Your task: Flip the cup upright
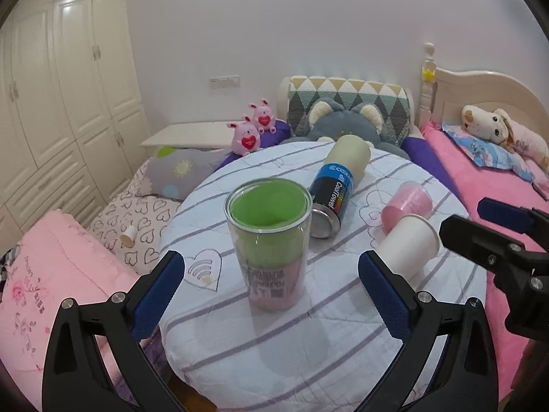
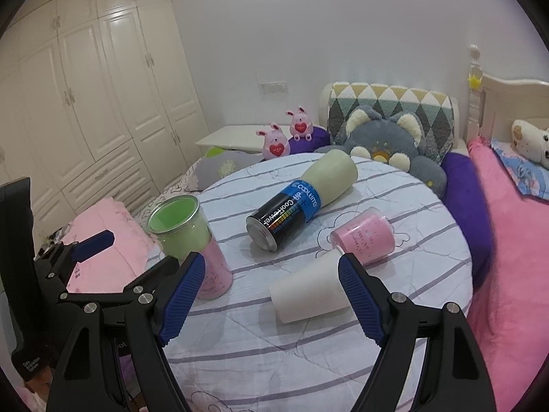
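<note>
The left gripper (image 1: 271, 295) is hanging with its jaws spread wide and nothing between them, and the clear tumbler (image 1: 269, 243) with the green and pink liner is standing just ahead of that gap, mouth up, on the striped tablecloth (image 1: 308, 343). That cup is looking already upright, so its share of the task is appearing done.

The right gripper (image 2: 271, 295) is also sitting released, its blue pads (image 2: 360, 302) held apart, and the white paper cup (image 2: 308, 292) is lying on its side between and just beyond them. Whether the right pad is touching the cup's wall or only overlapping it in the view is hard to tell from this angle. The cup's wide mouth is pointing back toward the camera.

Just beyond the white cup, the pink plastic cup (image 2: 363, 237) is lying on its side too, the two touching or nearly so. Further out, the tall Cooltime towel canister (image 2: 302, 199) is lying across the middle of the round table, apart from the tumbler.

So the work is seeming partly through: one cup is standing, and the white and pink cups are waiting to be righted, the white one apparently next. A grey cat plush (image 2: 387, 144) is sitting beyond the table's far edge.
</note>
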`<move>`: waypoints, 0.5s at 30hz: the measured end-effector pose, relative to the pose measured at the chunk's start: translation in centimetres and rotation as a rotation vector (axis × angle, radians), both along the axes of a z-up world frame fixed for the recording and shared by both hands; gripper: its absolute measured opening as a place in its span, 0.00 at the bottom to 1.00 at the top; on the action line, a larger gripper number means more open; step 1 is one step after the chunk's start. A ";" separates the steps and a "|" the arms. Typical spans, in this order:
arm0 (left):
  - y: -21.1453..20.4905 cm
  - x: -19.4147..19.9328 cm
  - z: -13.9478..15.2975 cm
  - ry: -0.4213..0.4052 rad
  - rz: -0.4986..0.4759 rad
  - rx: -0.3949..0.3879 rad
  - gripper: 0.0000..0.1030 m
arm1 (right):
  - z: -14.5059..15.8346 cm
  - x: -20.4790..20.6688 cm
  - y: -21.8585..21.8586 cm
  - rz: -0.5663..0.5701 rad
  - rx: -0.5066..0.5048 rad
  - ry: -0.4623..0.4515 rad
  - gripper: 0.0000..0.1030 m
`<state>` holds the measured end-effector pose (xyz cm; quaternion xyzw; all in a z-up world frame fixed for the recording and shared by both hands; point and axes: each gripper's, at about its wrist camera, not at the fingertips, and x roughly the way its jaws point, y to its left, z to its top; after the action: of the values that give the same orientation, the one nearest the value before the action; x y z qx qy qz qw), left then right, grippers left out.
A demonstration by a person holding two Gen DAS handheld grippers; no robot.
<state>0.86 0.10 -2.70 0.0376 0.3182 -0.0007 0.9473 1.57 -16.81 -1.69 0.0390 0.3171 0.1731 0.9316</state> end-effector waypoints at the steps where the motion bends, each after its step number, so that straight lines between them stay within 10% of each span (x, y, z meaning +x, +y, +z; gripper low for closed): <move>1: 0.0 -0.2 0.0 0.001 -0.001 -0.002 0.99 | 0.1 -0.4 0.0 -0.003 -0.007 -0.013 0.79; 15: 0.9 -2.8 -0.1 -0.037 0.078 -0.081 0.99 | 0.3 -3.7 -0.8 -0.037 -0.022 -0.133 0.79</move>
<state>-1.92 0.97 -2.83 -0.0132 0.3014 0.0241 0.9531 -2.13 -17.62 -1.35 0.0229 0.2559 0.1546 0.9540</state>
